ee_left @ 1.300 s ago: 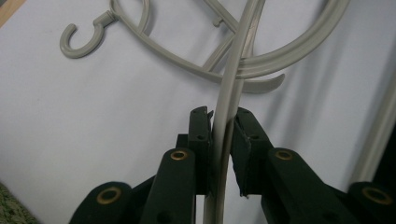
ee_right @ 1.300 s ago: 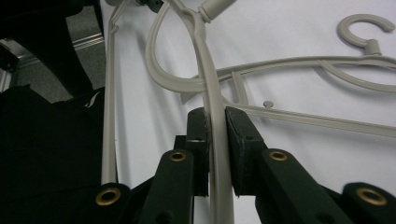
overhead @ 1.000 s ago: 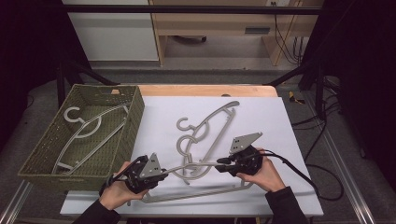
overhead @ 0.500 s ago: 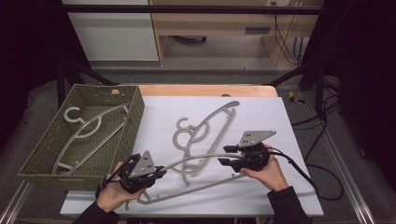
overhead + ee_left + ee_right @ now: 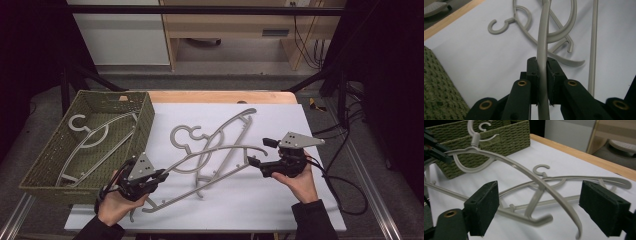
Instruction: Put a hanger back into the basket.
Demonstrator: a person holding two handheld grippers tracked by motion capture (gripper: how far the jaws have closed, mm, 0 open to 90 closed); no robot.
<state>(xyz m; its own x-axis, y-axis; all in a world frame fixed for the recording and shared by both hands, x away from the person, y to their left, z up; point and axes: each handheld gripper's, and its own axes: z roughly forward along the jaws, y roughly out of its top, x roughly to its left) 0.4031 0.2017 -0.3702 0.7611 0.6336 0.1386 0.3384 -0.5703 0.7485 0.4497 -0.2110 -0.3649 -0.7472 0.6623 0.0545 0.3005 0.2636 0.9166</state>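
A grey plastic hanger (image 5: 215,151) slants across the white table top (image 5: 280,200), its left arm raised. My left gripper (image 5: 162,175) is shut on that arm; in the left gripper view the pads (image 5: 534,75) press on the grey bar (image 5: 543,37). My right gripper (image 5: 261,151) stands at the hanger's right arm end. Its jaws have just been opening and now stand wide apart (image 5: 544,207). The curved arm tip (image 5: 571,217) lies between the pads without touching them. A second grey hanger (image 5: 235,122) lies flat underneath.
A green woven basket (image 5: 145,120) at the left holds another grey hanger (image 5: 92,137). Its wall (image 5: 436,82) is close beside my left gripper. The table's wooden far edge (image 5: 220,96) runs behind. The right gripper's cable (image 5: 345,190) trails off to the right.
The right jaws have opened and let go of the hanger's right arm end, and that hand has drawn back to the right. The left gripper keeps its hold, slightly higher.
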